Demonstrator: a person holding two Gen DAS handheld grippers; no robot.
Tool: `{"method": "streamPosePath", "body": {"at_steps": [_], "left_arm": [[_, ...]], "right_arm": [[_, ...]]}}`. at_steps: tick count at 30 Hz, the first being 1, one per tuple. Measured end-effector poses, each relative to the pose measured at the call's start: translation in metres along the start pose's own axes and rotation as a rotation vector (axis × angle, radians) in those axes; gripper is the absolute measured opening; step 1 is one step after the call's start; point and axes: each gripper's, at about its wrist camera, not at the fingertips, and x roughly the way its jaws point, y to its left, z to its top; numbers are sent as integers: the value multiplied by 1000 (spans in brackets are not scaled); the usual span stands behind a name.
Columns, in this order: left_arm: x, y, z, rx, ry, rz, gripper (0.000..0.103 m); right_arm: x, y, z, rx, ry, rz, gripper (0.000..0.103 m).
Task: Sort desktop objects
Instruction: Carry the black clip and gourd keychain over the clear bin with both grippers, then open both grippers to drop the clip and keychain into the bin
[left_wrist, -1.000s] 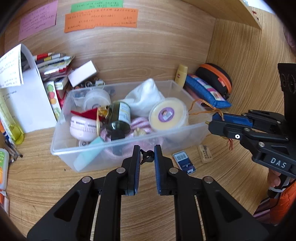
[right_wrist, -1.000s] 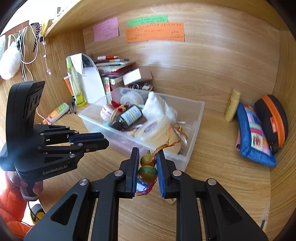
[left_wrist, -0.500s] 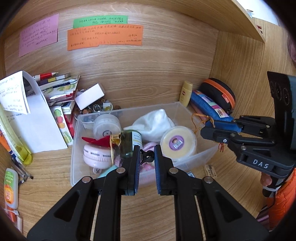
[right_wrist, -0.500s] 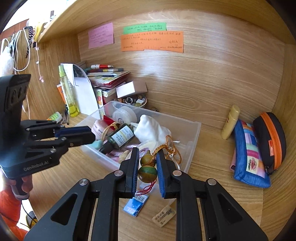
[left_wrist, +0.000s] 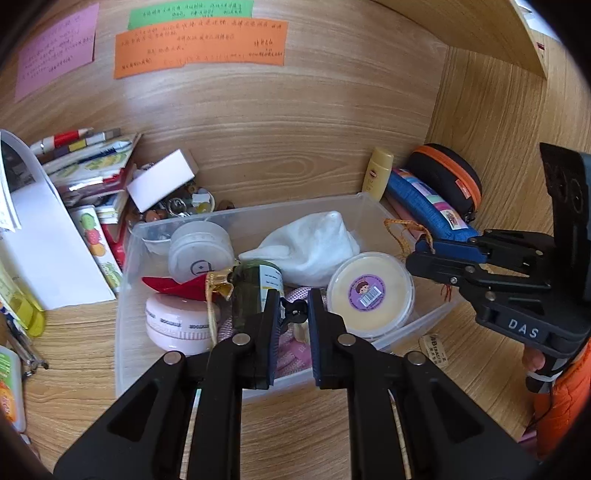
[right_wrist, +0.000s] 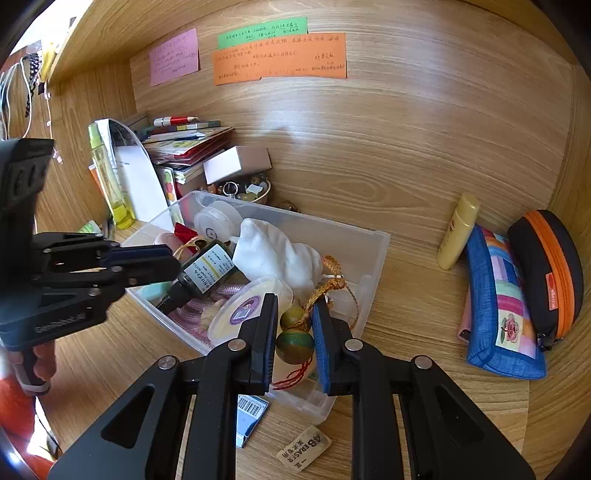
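At the bottom centre of the left wrist view, the left gripper (left_wrist: 291, 314) was clamped on a small black clip (left_wrist: 294, 309); its pads hid most of the clip, so its shape was hard to make out. It hung over the near part of the clear plastic bin (left_wrist: 125, 295).

In the right wrist view, the right gripper (right_wrist: 294, 334) was clamped on a gourd-shaped charm (right_wrist: 294, 345). The charm's long axis ran roughly up the frame, small bulb above large. A braided gold cord (right_wrist: 334, 284) led from its top toward the upper right, and red tassel threads (right_wrist: 291, 376) trailed below, partly hidden by the fingers.

Below the gripper, a blue barcoded card (right_wrist: 251, 417) was half covered, and an eraser (right_wrist: 304, 452) lay on the desk.

Farther in, the dark green bottle (right_wrist: 207, 275) lay on its side in the bin, cap toward the lower left, its neck hidden behind the left gripper. A white cloth (right_wrist: 277, 254) sat beside it.
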Motion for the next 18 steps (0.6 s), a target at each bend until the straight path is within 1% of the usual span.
{"method": "streamPosePath", "body": {"at_steps": [4, 12, 14, 15, 18], "left_arm": [[6, -4, 0, -6, 12, -10, 13], [10, -13, -1, 3, 20, 13, 13], [8, -13, 0, 5, 19, 17, 13], [7, -14, -1, 4, 20, 19, 15], [3, -14, -2, 3, 14, 20, 19]], "right_arm": [[-1, 2, -3, -29, 9, -25, 17], [0, 4, -11, -74, 39, -58, 17], [1, 5, -13, -82, 47, -62, 19], [1, 5, -14, -84, 52, -65, 22], [-2, 6, -18, -89, 47, -68, 26]]}}
